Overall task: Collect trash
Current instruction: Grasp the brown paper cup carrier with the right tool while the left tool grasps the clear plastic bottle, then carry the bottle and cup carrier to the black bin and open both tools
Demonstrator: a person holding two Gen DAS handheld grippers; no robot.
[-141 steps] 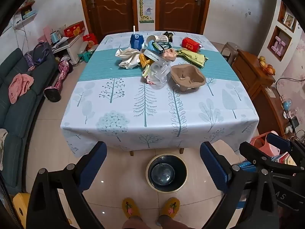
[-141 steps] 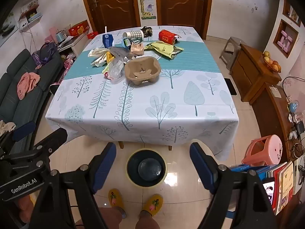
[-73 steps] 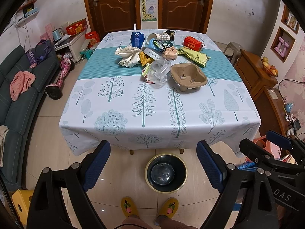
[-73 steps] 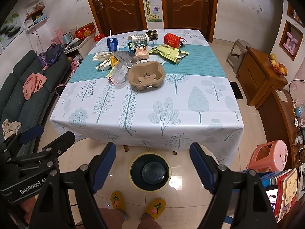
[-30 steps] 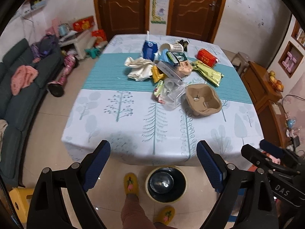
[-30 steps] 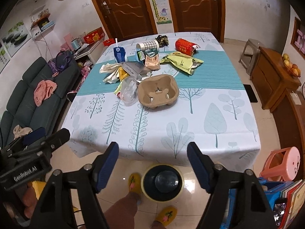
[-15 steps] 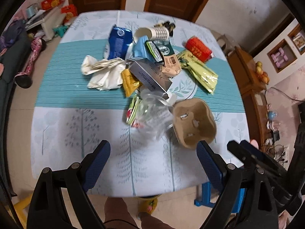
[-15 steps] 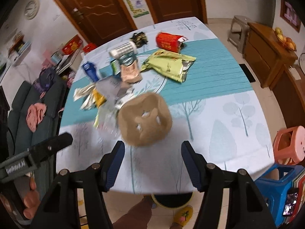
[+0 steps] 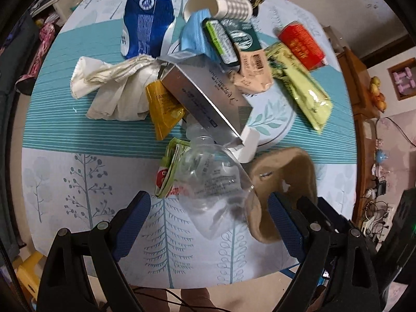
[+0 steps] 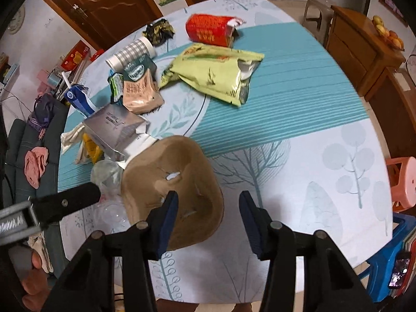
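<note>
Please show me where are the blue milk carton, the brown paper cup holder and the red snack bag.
blue milk carton (image 9: 145,26): left wrist view, middle of its front face.
brown paper cup holder (image 10: 187,161): right wrist view, upper part of its body.
red snack bag (image 10: 208,30): right wrist view, middle of its red side.

The left gripper (image 9: 209,218) points steeply down at the table (image 9: 78,182), jaws wide apart, nothing pressed between its pads. The right gripper (image 10: 208,213) also points steeply down over the table, beside the left gripper; its jaws are closing, the pads not yet pressing on anything. A hand (image 10: 31,283) grips the left gripper's handle.
</note>
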